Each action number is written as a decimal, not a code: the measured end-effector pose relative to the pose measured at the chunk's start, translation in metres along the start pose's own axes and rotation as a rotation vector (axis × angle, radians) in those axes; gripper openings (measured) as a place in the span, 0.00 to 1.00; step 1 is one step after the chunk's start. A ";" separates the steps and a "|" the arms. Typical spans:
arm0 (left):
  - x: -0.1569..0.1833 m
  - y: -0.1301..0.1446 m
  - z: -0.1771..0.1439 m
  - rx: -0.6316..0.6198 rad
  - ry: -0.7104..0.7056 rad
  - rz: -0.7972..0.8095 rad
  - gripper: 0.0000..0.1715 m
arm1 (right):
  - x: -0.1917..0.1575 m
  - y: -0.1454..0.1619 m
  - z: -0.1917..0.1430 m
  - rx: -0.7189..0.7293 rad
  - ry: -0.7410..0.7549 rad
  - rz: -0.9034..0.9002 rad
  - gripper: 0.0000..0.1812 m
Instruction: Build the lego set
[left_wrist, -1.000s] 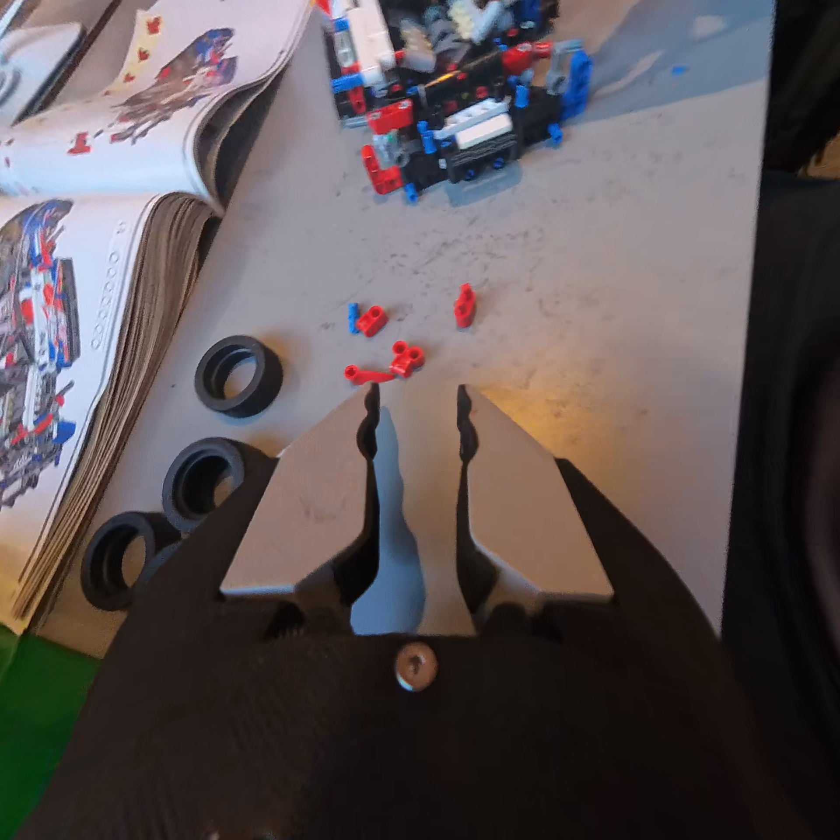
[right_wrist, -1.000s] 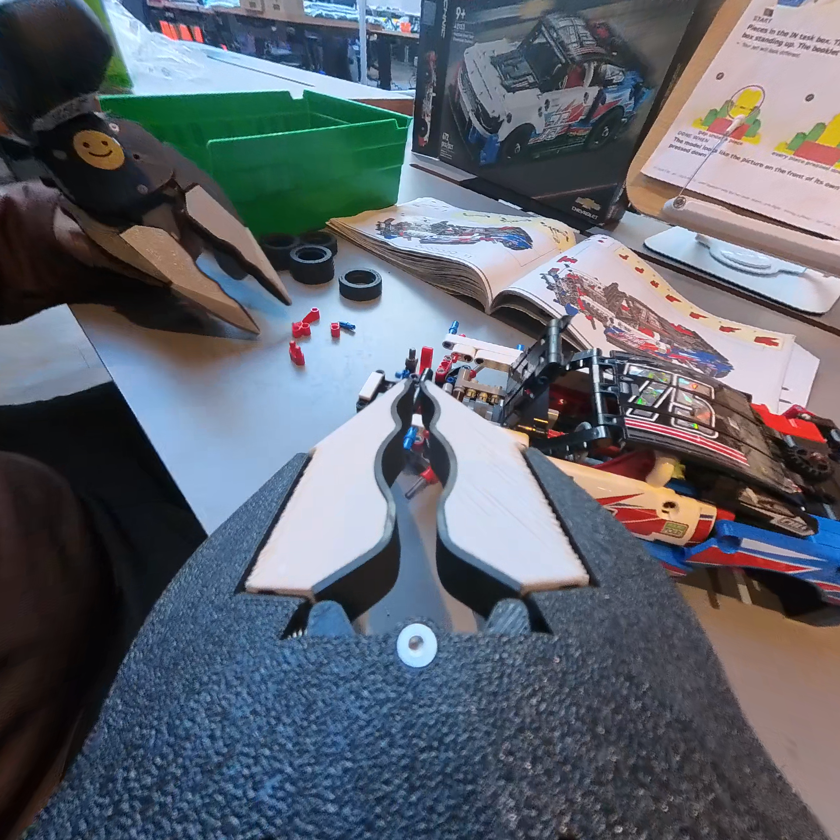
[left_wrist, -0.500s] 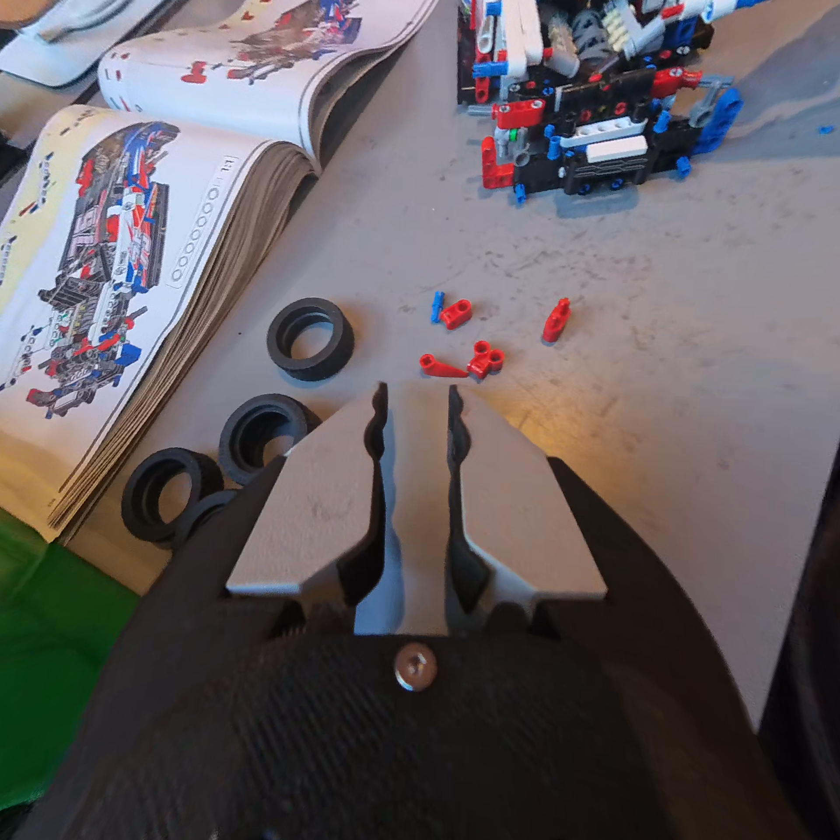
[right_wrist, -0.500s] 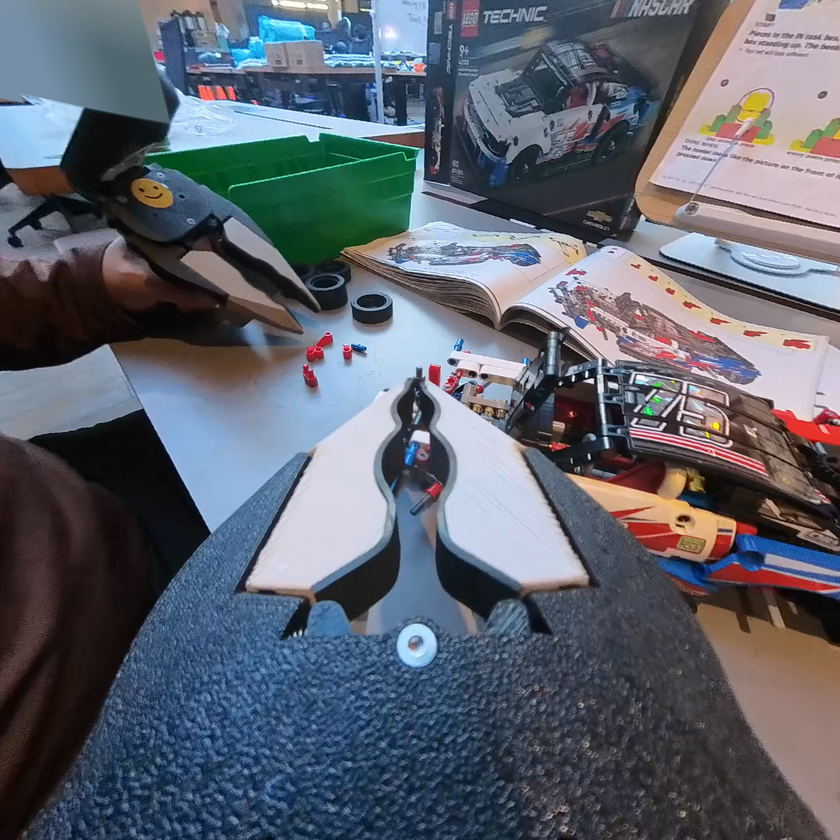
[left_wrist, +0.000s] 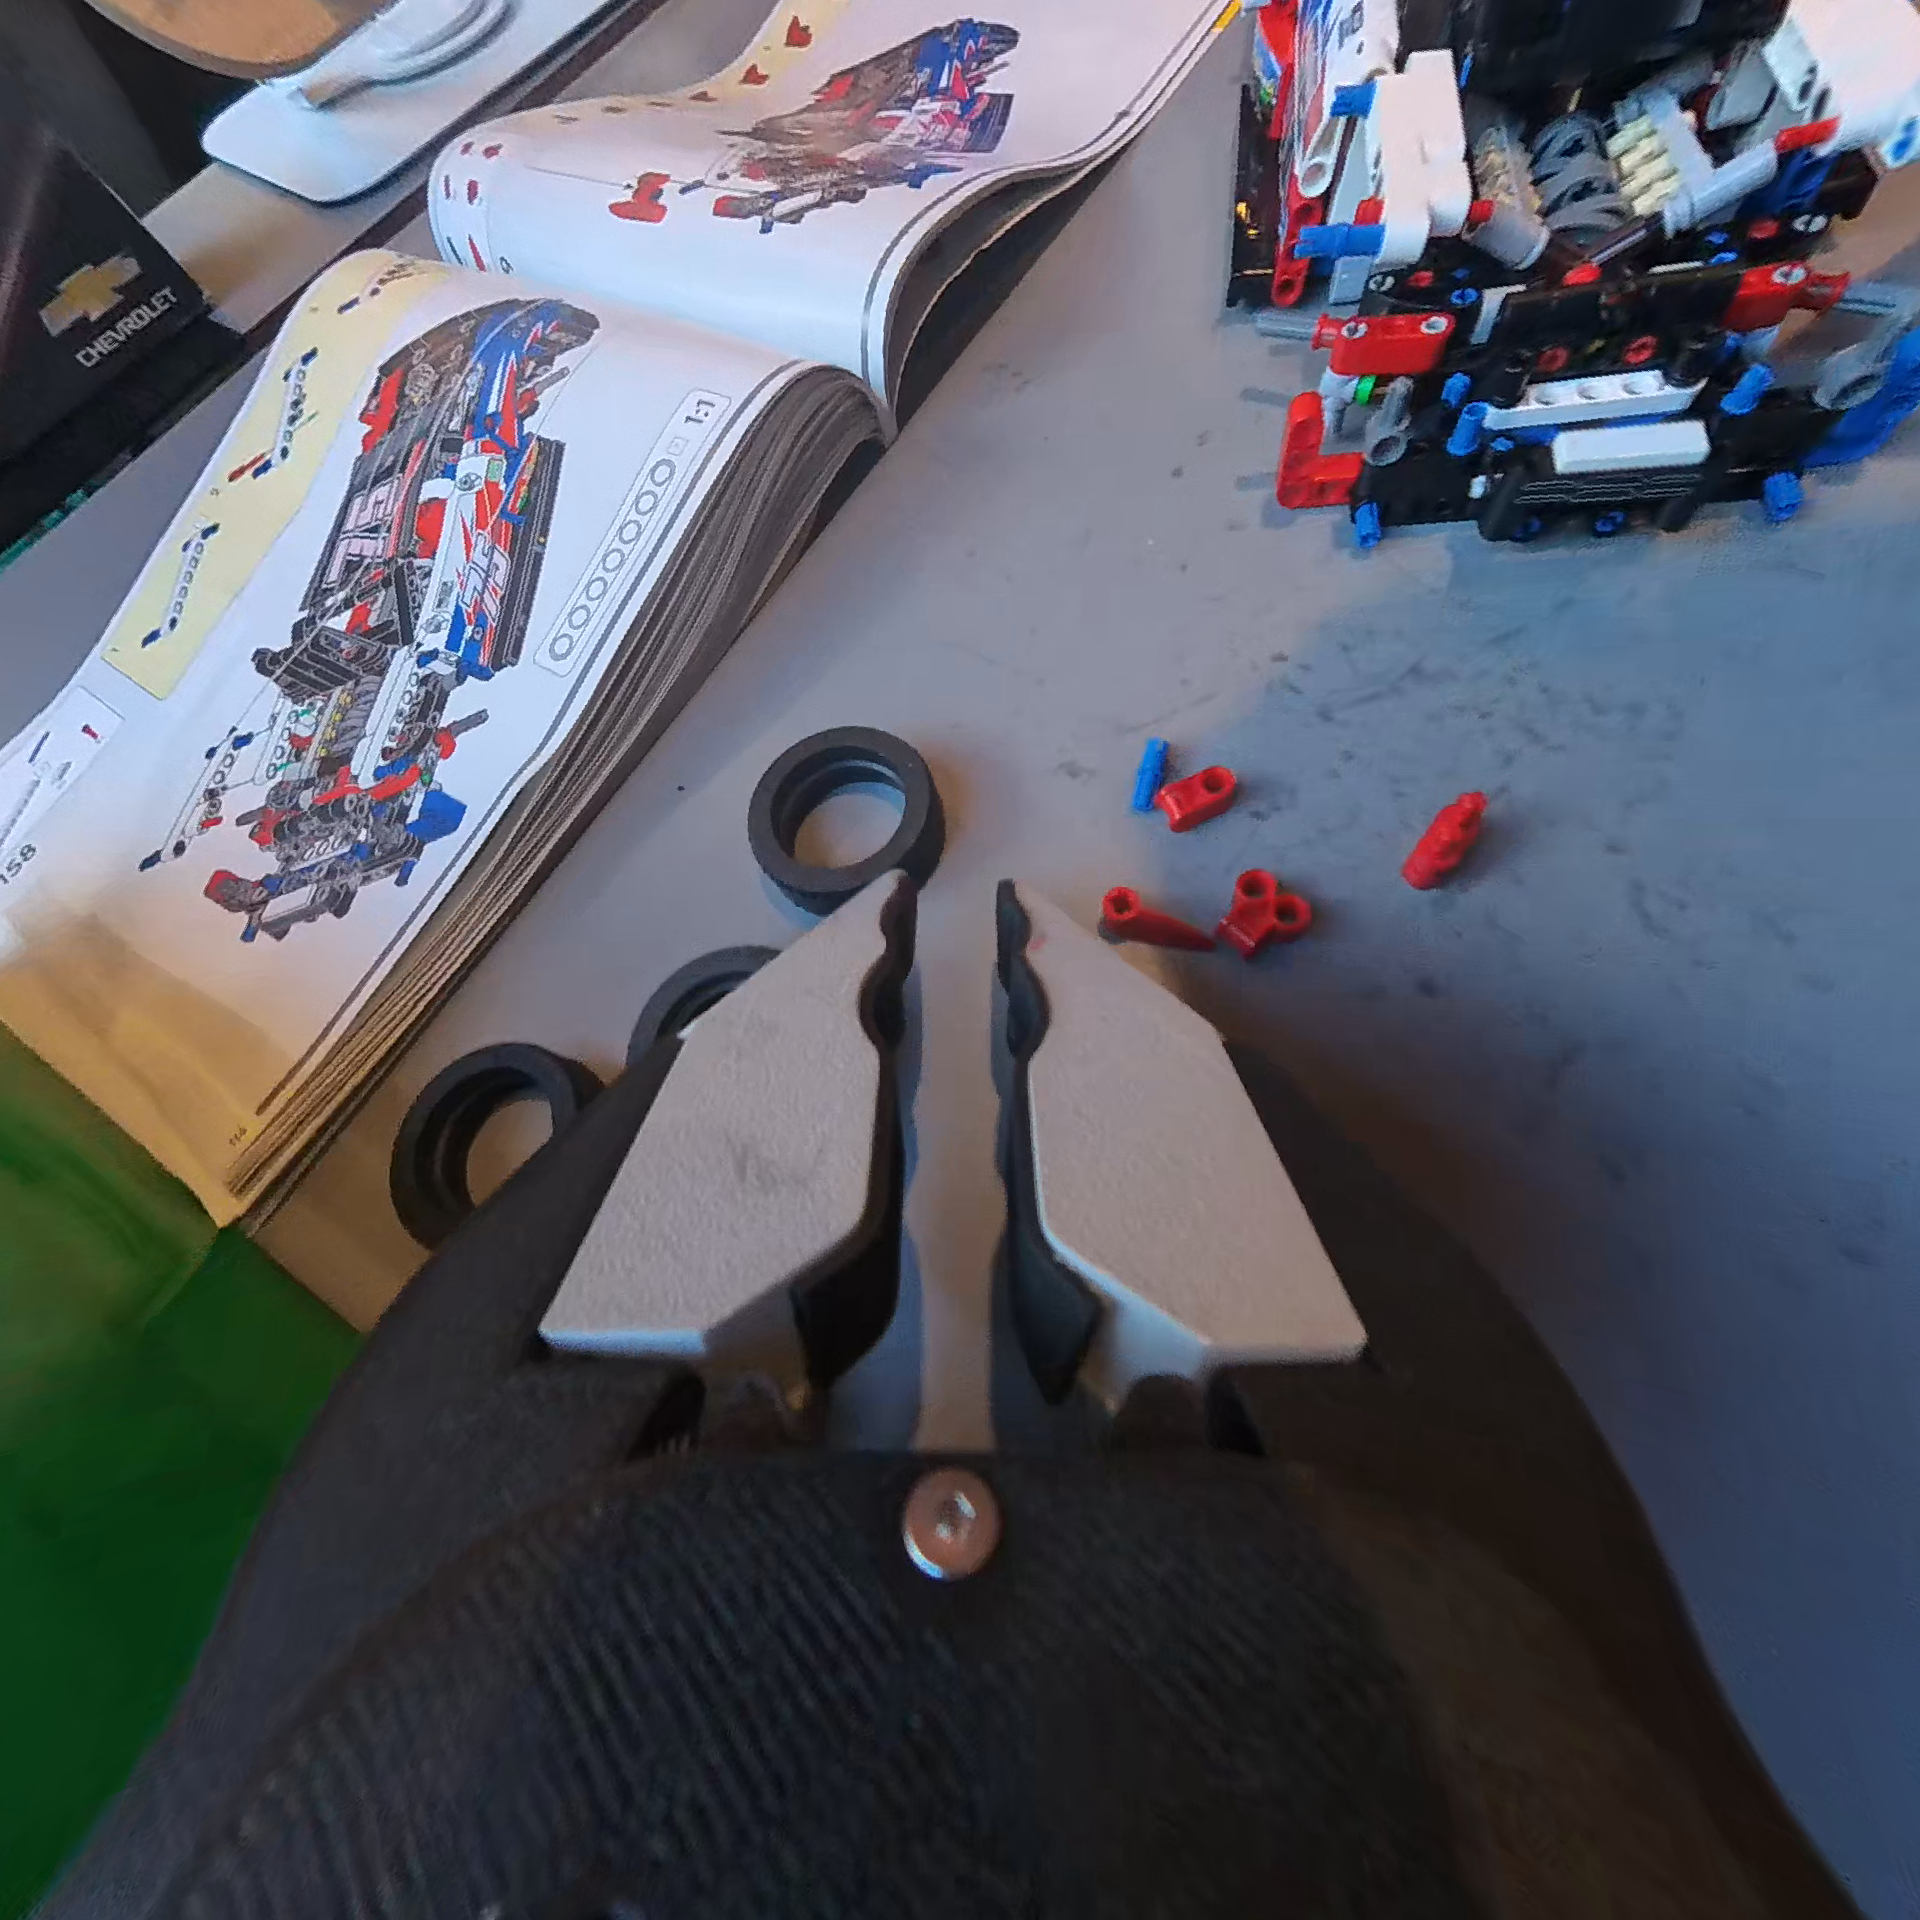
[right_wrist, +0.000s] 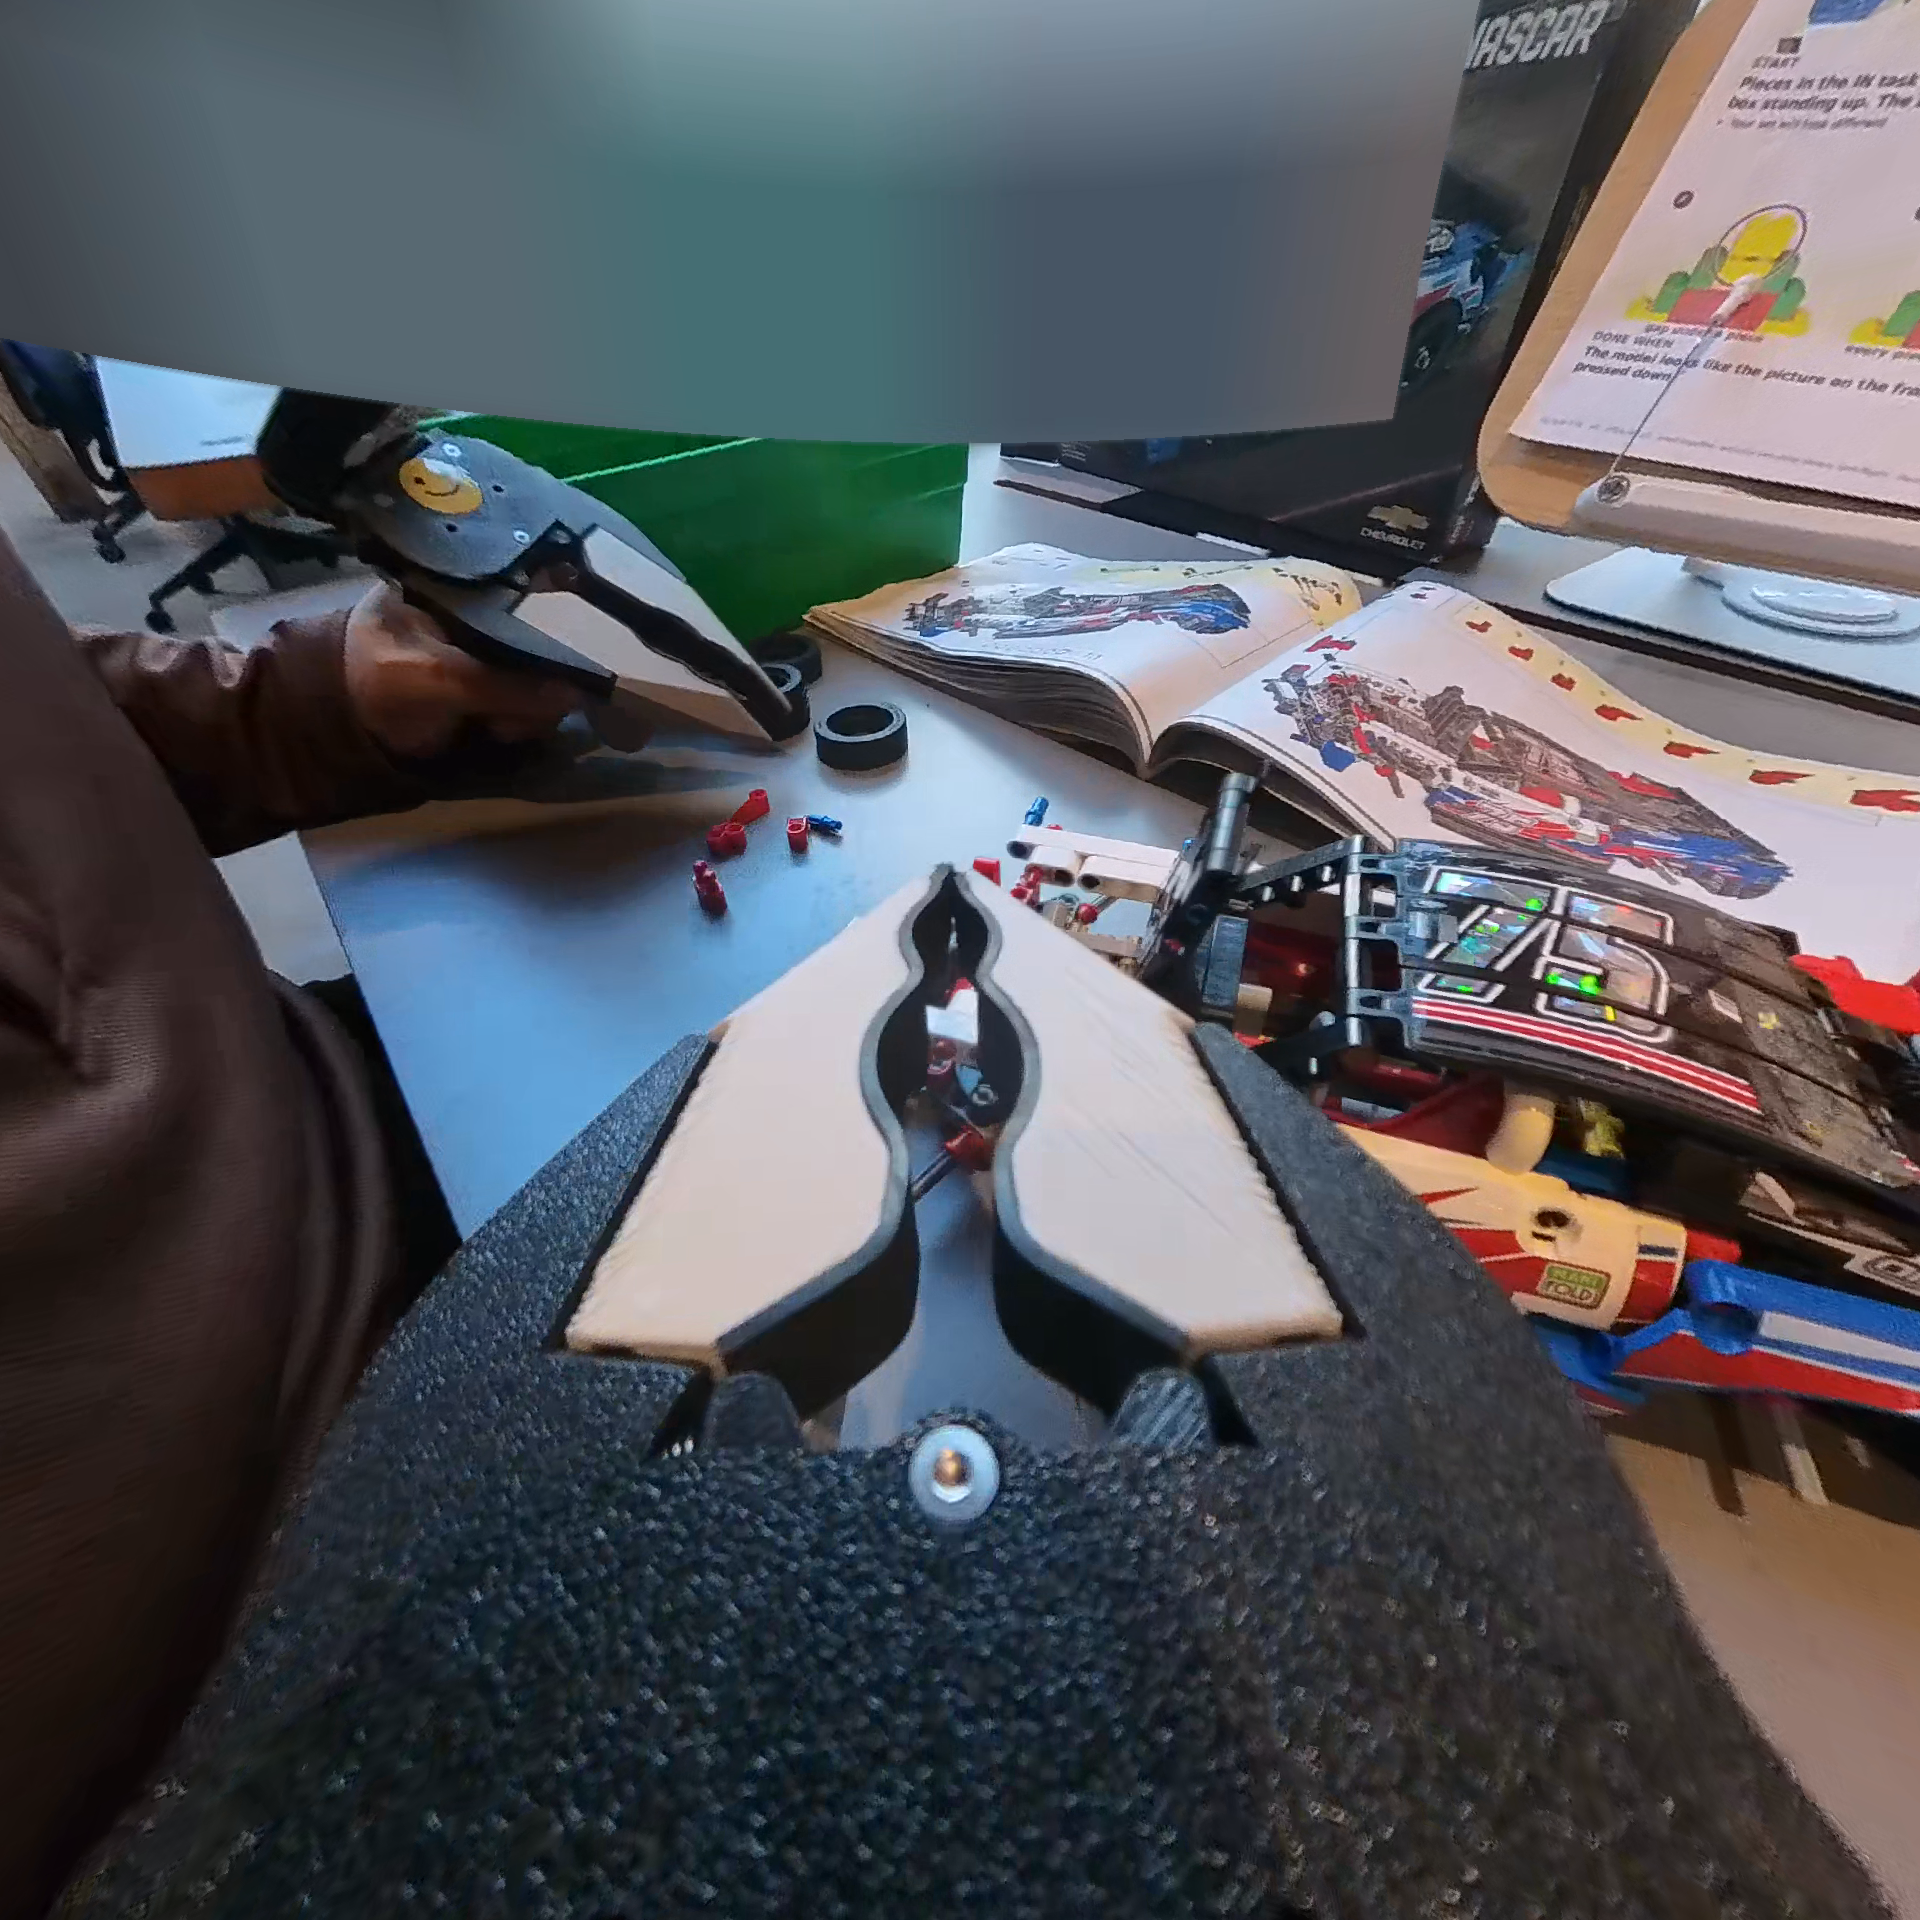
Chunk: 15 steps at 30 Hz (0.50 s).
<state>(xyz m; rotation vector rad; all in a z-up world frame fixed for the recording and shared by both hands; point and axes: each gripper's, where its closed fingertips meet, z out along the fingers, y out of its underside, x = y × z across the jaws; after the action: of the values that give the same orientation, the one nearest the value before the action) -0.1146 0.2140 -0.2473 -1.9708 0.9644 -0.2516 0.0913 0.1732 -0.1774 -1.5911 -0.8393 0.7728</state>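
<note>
The half-built car model (left_wrist: 1558, 364) stands at the far right of the grey table (left_wrist: 1558, 1195). It fills the right of the right wrist view (right_wrist: 1507, 997). My left gripper (left_wrist: 954, 904) is open by a narrow gap and empty, low over the table. Its tips are just short of a black tyre (left_wrist: 847, 816), with two more tyres (left_wrist: 483, 1143) to its left. Loose red pieces (left_wrist: 1262, 914) and a blue pin (left_wrist: 1148, 774) lie to its right. My right gripper (right_wrist: 945, 883) is shut at the tips over the model's front end. I cannot tell whether it pinches a part.
The open instruction book (left_wrist: 520, 520) lies left of the tyres. A green bin (right_wrist: 779, 520) stands behind my left gripper (right_wrist: 774, 725). The set's box (right_wrist: 1351, 499) and a sheet on a stand (right_wrist: 1714, 312) are at the back. A brown sleeve (right_wrist: 156, 1039) is at the left. One gripper's finger ends stand about 25 cm off the other's.
My left gripper has moved left from the red pieces toward the tyres, and its jaws have narrowed. My right gripper has stayed over the model's front.
</note>
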 end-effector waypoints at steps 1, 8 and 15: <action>0.001 0.000 0.002 -0.006 0.006 0.005 0.08 | 0.001 -0.001 -0.001 0.006 0.004 0.001 0.00; 0.015 0.009 0.013 -0.101 0.119 0.006 0.19 | -0.001 -0.001 -0.004 0.005 0.000 0.005 0.00; 0.032 0.008 0.015 -0.111 0.198 0.033 0.00 | -0.007 -0.003 -0.005 0.001 0.001 -0.026 0.00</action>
<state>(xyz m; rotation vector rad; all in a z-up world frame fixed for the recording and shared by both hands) -0.0894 0.1988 -0.2683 -2.0567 1.1582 -0.3873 0.0917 0.1646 -0.1728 -1.5770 -0.8573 0.7534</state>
